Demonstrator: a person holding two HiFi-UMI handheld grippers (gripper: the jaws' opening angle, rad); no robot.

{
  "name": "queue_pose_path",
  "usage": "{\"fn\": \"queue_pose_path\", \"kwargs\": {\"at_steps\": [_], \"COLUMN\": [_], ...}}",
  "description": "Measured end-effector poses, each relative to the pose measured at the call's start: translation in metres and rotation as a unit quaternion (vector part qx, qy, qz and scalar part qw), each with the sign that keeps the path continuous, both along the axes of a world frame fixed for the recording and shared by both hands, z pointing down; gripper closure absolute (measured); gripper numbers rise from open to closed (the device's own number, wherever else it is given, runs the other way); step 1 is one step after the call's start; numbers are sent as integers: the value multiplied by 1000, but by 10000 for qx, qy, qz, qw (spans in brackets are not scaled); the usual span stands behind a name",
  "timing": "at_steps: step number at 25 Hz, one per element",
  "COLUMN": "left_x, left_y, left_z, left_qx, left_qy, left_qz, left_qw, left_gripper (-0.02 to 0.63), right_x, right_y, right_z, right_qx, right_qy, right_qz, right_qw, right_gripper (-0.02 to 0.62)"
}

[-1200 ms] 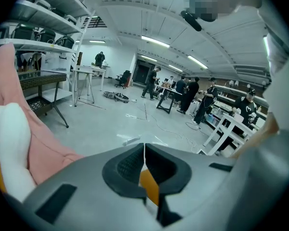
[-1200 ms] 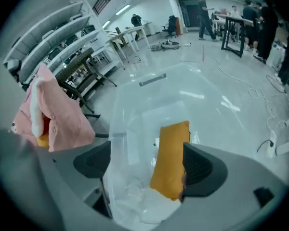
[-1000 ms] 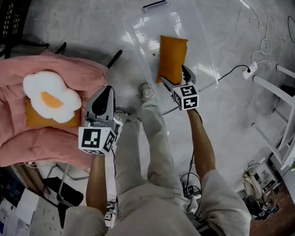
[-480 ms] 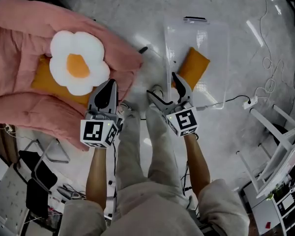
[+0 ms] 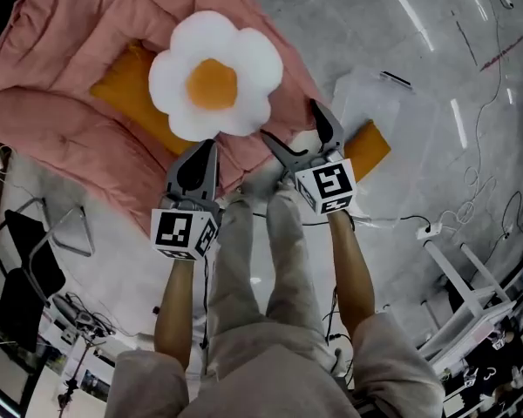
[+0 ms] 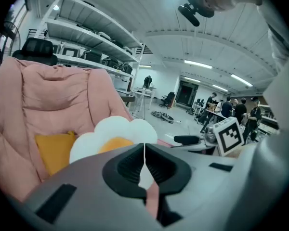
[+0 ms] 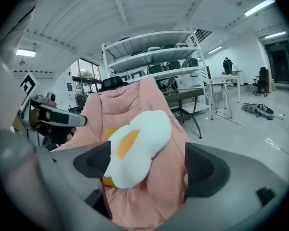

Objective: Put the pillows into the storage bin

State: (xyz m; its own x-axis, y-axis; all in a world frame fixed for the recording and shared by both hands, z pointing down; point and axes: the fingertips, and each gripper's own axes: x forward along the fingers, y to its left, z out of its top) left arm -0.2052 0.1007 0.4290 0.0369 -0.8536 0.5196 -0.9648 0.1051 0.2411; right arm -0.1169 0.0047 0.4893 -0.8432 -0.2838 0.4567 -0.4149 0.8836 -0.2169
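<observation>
Since earlier, the right tongs [image 5: 293, 125] are leaving the orange pillow [image 5: 370, 144] in the storage bin [image 5: 366, 94] and facing the egg pillow [image 5: 213, 85] at upper centre, gaping wide and empty. The left tongs [image 5: 207, 149] are sitting closed, empty.

Flower pillow [image 5: 244, 59] white with orange centre, chair cushion [image 5: 70, 59] pink

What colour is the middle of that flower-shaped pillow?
Orange, ringed by white petals, on the flower pillow; clearest in the head view.

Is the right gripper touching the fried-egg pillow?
Apart. In the head view, pink cushion shows between the right gripper and the fried-egg pillow; the jaws stand open, short of it.
</observation>
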Motion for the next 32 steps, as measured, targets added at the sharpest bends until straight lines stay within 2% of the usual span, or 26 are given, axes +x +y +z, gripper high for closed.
{"fn": "queue_pose_path", "kwargs": {"at_steps": [2, 7, 12, 16, 18, 19, 21, 23, 26, 32], "left_x": [-15, -45, -76, -88, -93, -96, -102, -103, -96, -70], "left_y": [8, 20, 35, 43, 43, 43, 44, 43, 38, 32], "left_z": [-1, -7, -11, -11, -11, -11, -12, -13, -15, -30], "left_qx": [26, 106, 220, 249, 253, 254, 258, 266, 284, 330], "left_qy": [6, 7, -54, -14, 5, 17, 34, 30, 33, -28], "left_qz": [-118, -334, -555, -655, -678, -683, -686, -683, -665, -524], "left_qw": [9999, 9994, 9982, 9975, 9974, 9973, 9973, 9973, 9974, 9981], "left_gripper": [591, 591, 591, 591, 591, 591, 591, 591, 591, 591], "right_x": [-27, -79, -112, -126, -129, -129, -131, -134, -129, -121], "right_y": [-7, -40, -59, -64, -70, -74, -76, -73, -69, -44], "right_z": [0, 2, 12, 27, 34, 36, 39, 38, 32, -25], "right_qx": [66, 317, 273, 256, 319, 348, 361, 420, 536, 787], "right_qy": [40, 299, 500, 825, 1031, 1123, 1274, 1337, 1211, 601], "right_qz": [-117, -178, -52, -41, 59, 148, 217, 87, -140, -373], "right_qw": [9999, 9989, 9984, 9963, 9941, 9930, 9910, 9901, 9911, 9944], "right_gripper": [107, 92, 91, 94, 115, 185, 238, 284, 339, 373]}}
